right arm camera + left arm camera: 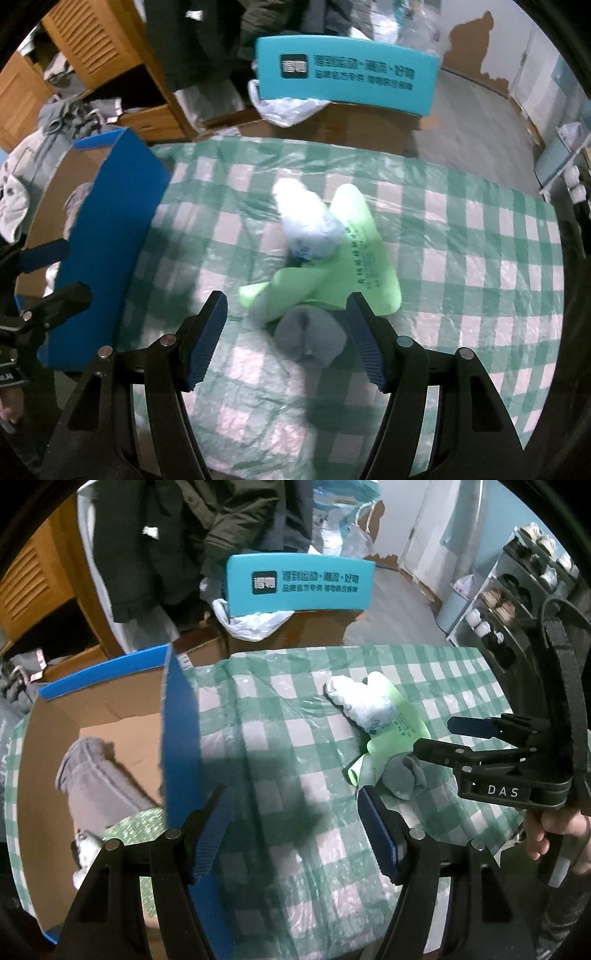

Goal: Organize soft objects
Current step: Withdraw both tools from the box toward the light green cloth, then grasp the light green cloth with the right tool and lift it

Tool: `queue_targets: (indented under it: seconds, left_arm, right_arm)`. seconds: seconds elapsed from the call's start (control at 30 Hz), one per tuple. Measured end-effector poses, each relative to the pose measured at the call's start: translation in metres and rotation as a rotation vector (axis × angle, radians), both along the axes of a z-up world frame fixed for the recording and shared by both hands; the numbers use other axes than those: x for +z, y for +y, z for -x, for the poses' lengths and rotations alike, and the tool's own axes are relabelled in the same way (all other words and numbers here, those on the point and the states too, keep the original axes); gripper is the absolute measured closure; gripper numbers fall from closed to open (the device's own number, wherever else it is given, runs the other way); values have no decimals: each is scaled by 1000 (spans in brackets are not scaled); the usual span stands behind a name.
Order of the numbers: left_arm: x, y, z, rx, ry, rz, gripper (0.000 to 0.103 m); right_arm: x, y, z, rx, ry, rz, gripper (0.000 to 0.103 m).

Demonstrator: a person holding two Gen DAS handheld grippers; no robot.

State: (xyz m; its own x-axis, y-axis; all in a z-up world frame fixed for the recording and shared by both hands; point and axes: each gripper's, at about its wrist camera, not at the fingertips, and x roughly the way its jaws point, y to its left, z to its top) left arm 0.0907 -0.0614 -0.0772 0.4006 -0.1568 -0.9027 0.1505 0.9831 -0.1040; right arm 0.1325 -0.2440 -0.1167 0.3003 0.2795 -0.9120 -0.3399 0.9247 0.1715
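A grey rolled sock (310, 341) lies on the green checked tablecloth (461, 266), next to a light green bag (343, 273) and a white-blue bundle (308, 229). My right gripper (286, 339) is open, its fingers on either side of the grey sock. In the left wrist view the same pile shows: grey sock (404, 777), green bag (395, 738), white bundle (360, 701), with the right gripper (432, 734) over it. My left gripper (295, 830) is open and empty over the cloth, beside a cardboard box (110, 701) with blue flaps that holds a grey garment (96, 782).
A teal sign (299, 581) stands behind the table with a plastic bag under it. Dark coats hang at the back. A shoe rack (517, 590) is at the far right. Wooden furniture (92, 48) and piled clothes lie at the left.
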Motion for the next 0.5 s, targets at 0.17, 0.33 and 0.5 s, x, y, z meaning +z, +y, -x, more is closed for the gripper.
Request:
queue_targets:
  seconds: [0.17, 0.33, 0.5]
  left_arm:
    - [-10, -7, -14, -2, 17, 9, 32]
    - [-23, -13, -26, -6, 40, 16, 32]
    - [-37, -19, -35, -24, 64, 9, 32]
  right_arm:
    - [-14, -12, -11, -53, 25, -7, 36]
    - [-33, -19, -24, -99, 45, -3, 36]
    - [-54, -22, -36, -130, 83, -3, 36]
